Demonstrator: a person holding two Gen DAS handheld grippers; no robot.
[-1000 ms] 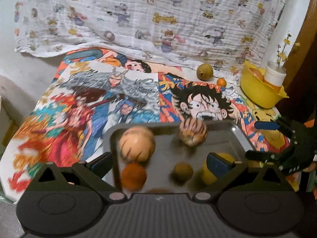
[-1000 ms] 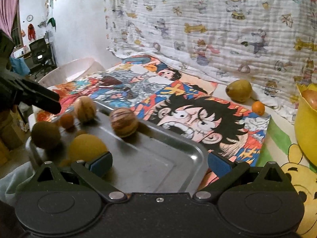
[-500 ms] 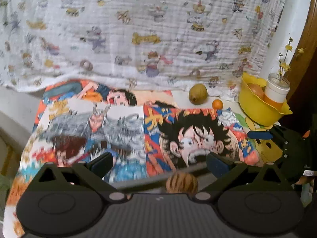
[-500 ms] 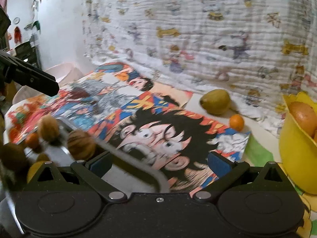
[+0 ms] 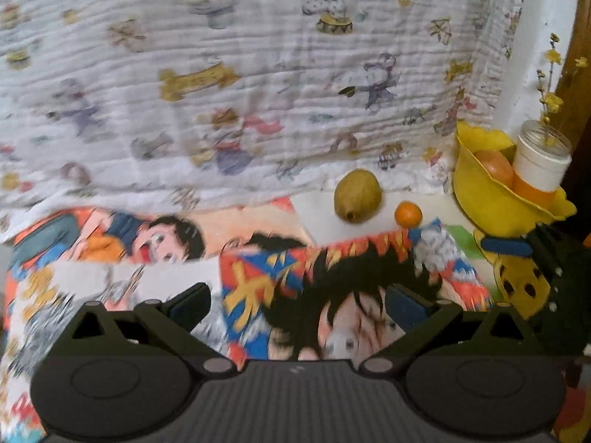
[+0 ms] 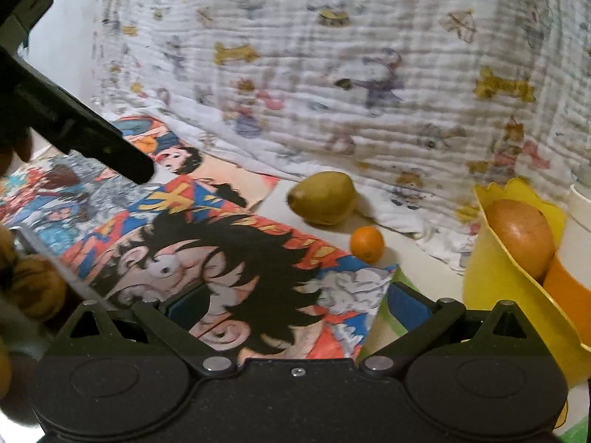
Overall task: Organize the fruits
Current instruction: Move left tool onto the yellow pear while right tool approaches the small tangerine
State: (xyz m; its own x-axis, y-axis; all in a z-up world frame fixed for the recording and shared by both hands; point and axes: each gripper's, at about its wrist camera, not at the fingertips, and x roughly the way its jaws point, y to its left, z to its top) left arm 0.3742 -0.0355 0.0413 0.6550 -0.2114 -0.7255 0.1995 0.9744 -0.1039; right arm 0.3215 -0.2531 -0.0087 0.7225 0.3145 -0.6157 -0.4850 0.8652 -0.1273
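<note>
With both our right gripper (image 6: 297, 304) and left gripper (image 5: 297, 304) spread wide and empty, we should reach past the cartoon cloth (image 6: 236, 243) and straddle the pear (image 6: 322, 198) squarely, clear of the small orange (image 6: 366, 244) just beside it.

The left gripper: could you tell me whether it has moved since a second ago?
Yes. The left gripper has advanced toward the pear, which now looms larger in its view; the tray has dropped out of frame.

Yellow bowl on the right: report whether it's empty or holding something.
Holding something. The yellow bowl has a round orange-brown fruit inside against its rim, and a white cup stands in it.
</note>
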